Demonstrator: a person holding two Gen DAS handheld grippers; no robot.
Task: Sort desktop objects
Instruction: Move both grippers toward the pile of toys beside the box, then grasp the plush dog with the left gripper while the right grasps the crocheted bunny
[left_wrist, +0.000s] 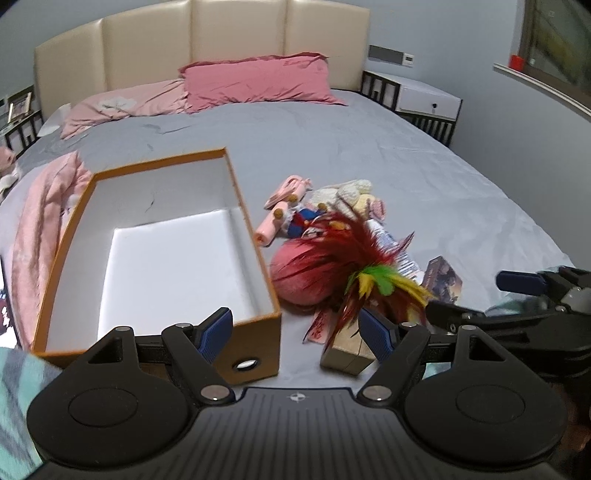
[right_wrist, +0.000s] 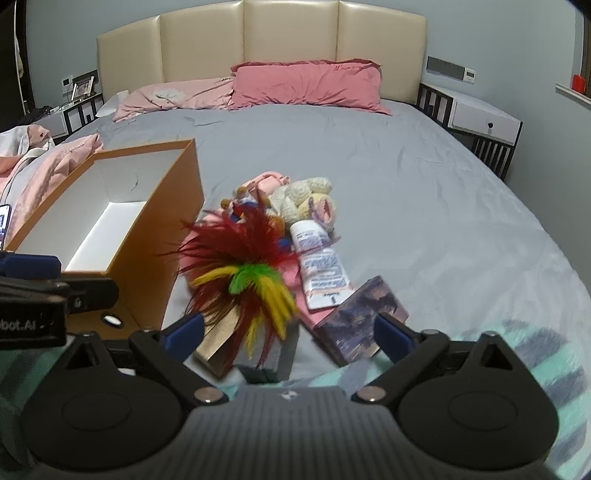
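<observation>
An orange box (left_wrist: 258, 334) with a white inside sits on a grey bed sheet (left_wrist: 369, 147). Right of the box lies a feather toy (right_wrist: 243, 258), dark red with green and yellow plumes. Beyond the feathers, away from the box, are a pink ball (left_wrist: 295, 277), a pale pink roll (left_wrist: 269, 229), a cream knitted toy (right_wrist: 303, 195) and a white tube (right_wrist: 317, 266) printed in blue. A purple patterned carton (right_wrist: 354, 317) lies nearest. The pillows (left_wrist: 258, 81) are rose pink, the headboard (left_wrist: 236, 29) cream. Both tongs are black with blue pads (left_wrist: 218, 332).
</observation>
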